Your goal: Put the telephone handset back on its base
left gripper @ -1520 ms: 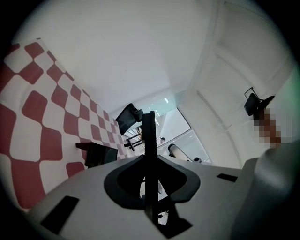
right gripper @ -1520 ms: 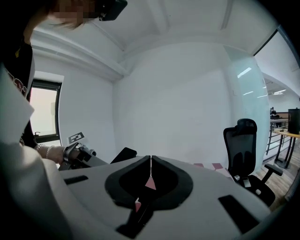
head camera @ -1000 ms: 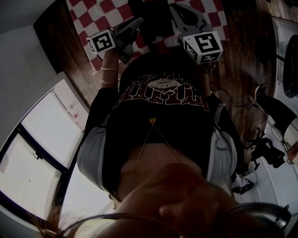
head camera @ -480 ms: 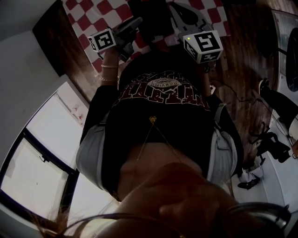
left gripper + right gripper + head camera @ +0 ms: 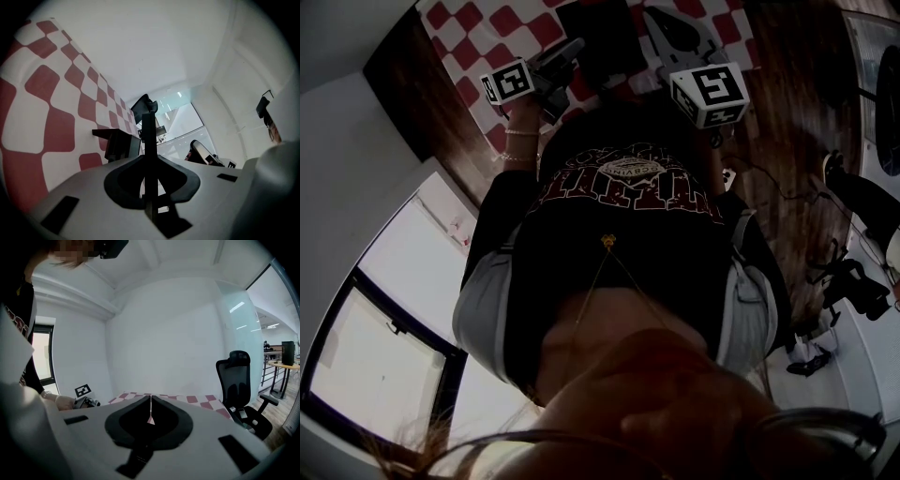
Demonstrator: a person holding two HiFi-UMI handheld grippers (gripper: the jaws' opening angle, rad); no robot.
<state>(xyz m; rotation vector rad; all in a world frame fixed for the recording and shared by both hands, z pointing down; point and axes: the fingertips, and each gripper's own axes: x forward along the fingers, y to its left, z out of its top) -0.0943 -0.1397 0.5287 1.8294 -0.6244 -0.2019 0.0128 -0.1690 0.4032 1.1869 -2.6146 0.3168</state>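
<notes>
Black handset (image 5: 149, 136) upright, clamped between left gripper (image 5: 149, 161) fingers; right gripper (image 5: 150, 411) fingers pressed together, empty.

Slim black telephone handset (image 5: 148, 126), edge-on, clamped in the left hand-held gripper (image 5: 149, 161), raised, near the black base (image 5: 117, 145) on the red-and-white checked bench (image 5: 47, 117)

The left hand-held gripper (image 5: 149, 155) is held forward, clamped on a thin dark bar (image 5: 148, 126), and the right hand-held gripper (image 5: 150, 397) is held beside it, jaws together.
</notes>
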